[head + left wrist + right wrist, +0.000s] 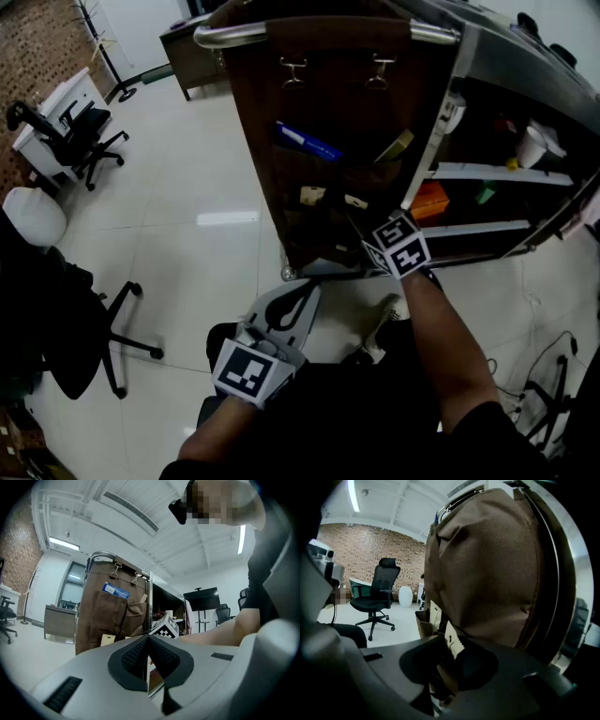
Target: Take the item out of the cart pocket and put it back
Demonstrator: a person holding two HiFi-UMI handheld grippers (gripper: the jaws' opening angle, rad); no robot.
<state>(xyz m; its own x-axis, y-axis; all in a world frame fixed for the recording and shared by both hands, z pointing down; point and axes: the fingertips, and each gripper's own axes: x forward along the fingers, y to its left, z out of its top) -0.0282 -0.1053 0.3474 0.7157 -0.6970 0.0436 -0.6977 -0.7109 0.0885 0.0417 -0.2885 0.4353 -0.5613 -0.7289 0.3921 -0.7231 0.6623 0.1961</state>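
- Packet (453, 641): white, saw-edged, clamped in right hand-held gripper (451, 663), at mouth of a lower pocket (423, 625) of brown cart organiser (487, 573).
- Left hand-held gripper (148, 644): clenched, empty, well clear of cart.
- Progress: judged mid-task; whether withdrawal or return cannot be told; release remains.

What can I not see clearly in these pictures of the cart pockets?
- Right gripper view: whether the right claw presses the cream packet; too dark.
- Head view: print on the blue item; too small.
- Head view: the right claw's tips; hidden behind its marker cube.
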